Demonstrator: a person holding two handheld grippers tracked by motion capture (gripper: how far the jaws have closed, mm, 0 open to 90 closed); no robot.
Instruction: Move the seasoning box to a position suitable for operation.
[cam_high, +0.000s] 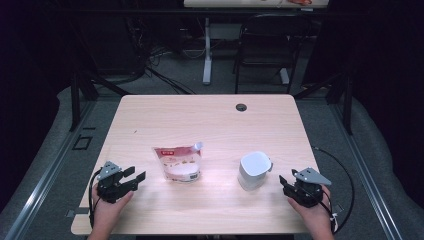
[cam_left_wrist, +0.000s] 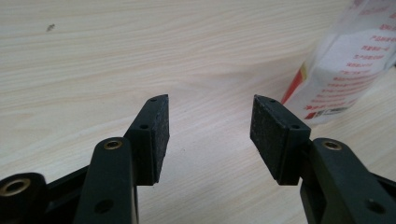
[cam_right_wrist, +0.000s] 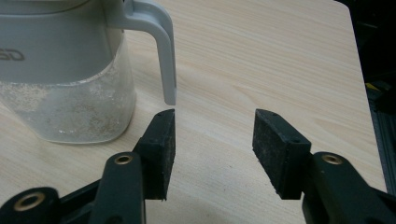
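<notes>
Two grippers rest low on the near edge of the wooden table (cam_high: 210, 112), each in a person's hand, and both are released: the jaws stand wide apart with bare tabletop between the pads and nothing held. The left gripper (cam_high: 136, 176) sits at the near left corner, its jaws aimed toward the middle of the table; in the left gripper view the pads (cam_left_wrist: 161, 135) frame empty wood, with the spouted pouch (cam_left_wrist: 348, 60) just off to their right. The right gripper (cam_high: 283, 183) lies at the near right, pointing at the lidded jug (cam_high: 253, 171), whose handle (cam_right_wrist: 161, 51) hangs just above and beside its left pad without touching it.

This looks like a starting stance, I judge: each tool parked beside the thing it is likely to take, pouch for the left, jug for the right, perhaps for pouring one into the other.

The pouch (cam_high: 178, 163) stands near the table's centre-left, its long axis roughly upright but leaning, the spout (cam_high: 198, 146) at the top corner pointing up and toward the jug. The jug stands upright, well apart from the pouch, handle turned toward the right gripper.
</notes>
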